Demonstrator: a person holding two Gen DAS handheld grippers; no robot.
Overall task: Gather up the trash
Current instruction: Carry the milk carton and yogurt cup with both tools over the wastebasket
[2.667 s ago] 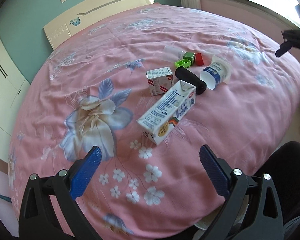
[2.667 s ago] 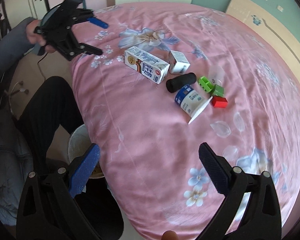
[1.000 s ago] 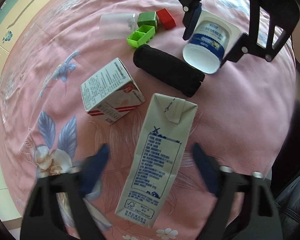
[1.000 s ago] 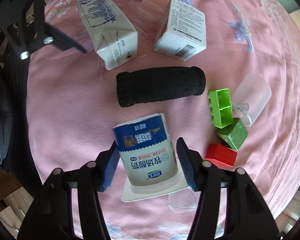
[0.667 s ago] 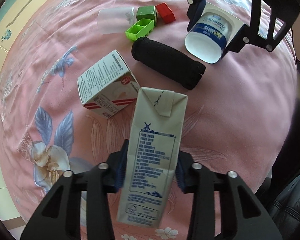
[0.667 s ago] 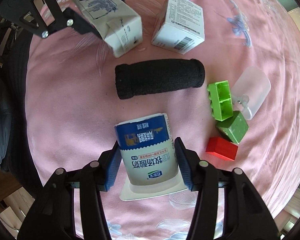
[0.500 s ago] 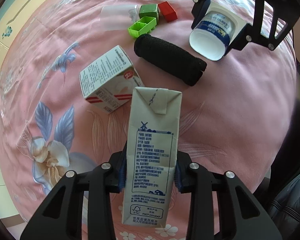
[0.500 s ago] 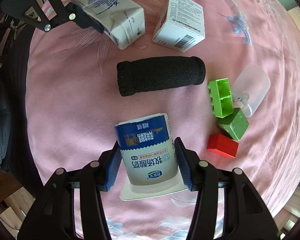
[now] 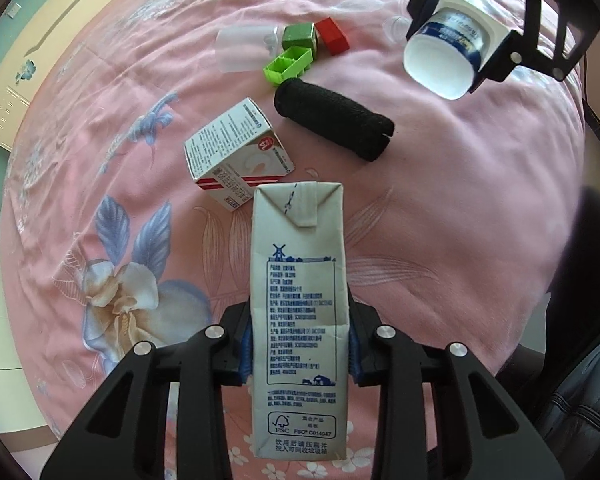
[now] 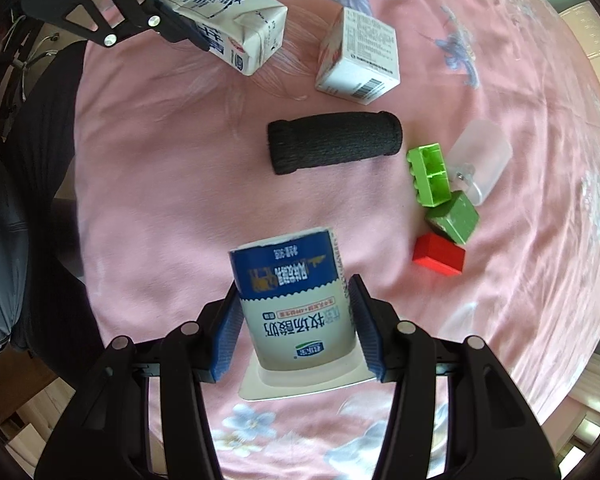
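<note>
While the left tool (image 9: 298,344) clamps the tall white printed milk carton (image 9: 298,320) above the pink floral bed (image 9: 440,208), the right tool (image 10: 296,328) grips the blue-and-white yoghurt cup (image 10: 296,304). Only the left view shows the cup's white underside; only the right shows its flat rim.

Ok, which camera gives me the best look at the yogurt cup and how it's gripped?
The right wrist view: the yogurt cup fills the centre, its label readable, both blue pads flat against its sides in the right gripper. The left wrist view shows the cup small at the top right edge, mostly its white base, half framed by the jaws.
</note>
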